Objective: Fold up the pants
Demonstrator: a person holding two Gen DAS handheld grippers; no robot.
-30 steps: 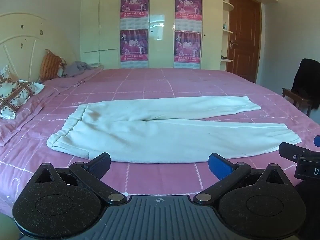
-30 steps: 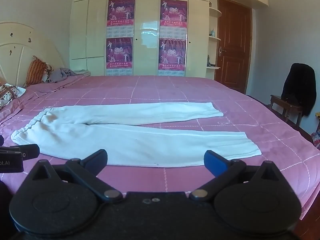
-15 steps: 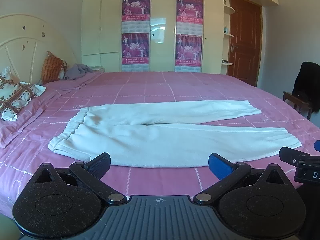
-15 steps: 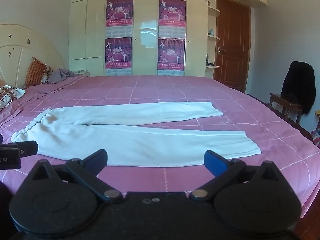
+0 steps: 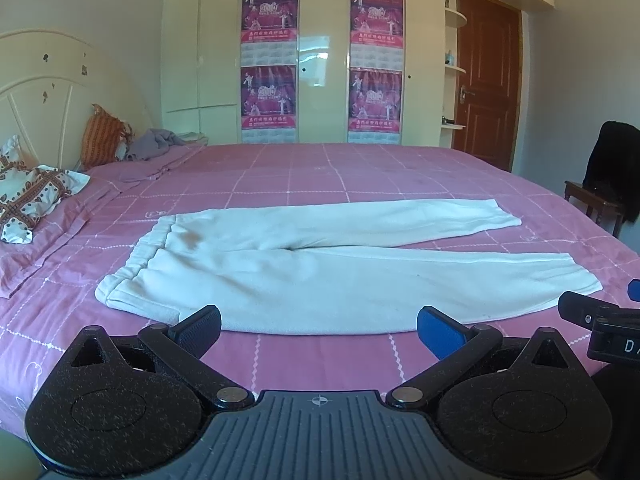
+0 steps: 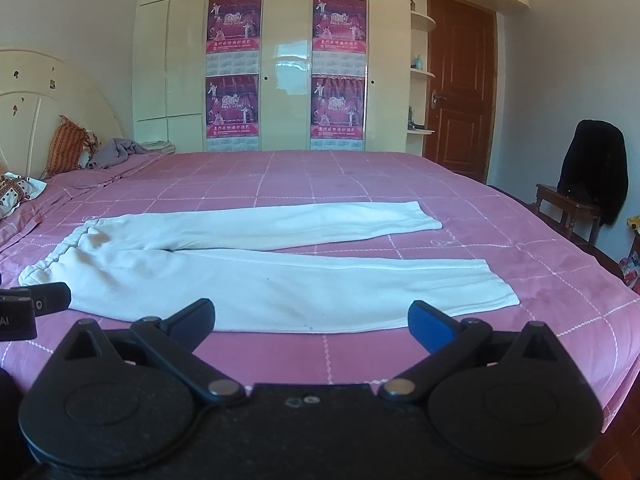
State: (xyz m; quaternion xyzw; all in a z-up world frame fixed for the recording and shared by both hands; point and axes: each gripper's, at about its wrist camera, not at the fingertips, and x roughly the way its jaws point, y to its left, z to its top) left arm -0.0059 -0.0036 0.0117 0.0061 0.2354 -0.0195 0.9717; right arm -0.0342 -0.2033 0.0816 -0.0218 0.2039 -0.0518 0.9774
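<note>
Left wrist view: the left gripper (image 5: 319, 330) hovers at the near edge of the bed (image 5: 360, 176), its jaws spread wide apart with nothing between them. Just beyond the fingertips (image 5: 440, 334) lie the white pants (image 5: 320, 272), spread flat on the pink checked bedspread. Relative to the pants, the waistband is at the left end, toward the headboard (image 5: 48, 92), and both legs run to the right, the far leg angled slightly away from the near one. A faint brownish mark shows near the waistband. Right of the pants' near cuff, part of the right gripper (image 5: 600, 324) pokes into view. A patterned pillow (image 5: 32, 200) lies left of the pants, and a wardrobe with posters (image 5: 320, 64) stands behind the bed.

Right wrist view: the right gripper (image 6: 312, 318) also hovers at the bed's (image 6: 360, 172) near edge, jaws wide apart and holding nothing. The pants (image 6: 260, 276) lie flat just ahead, not touched by either finger. At the waistband end of the pants, the left gripper (image 6: 36, 304) shows at the frame edge. A chair draped with dark clothing (image 6: 592, 176) stands well right of the pants, beside a brown door (image 6: 460, 92).
</note>
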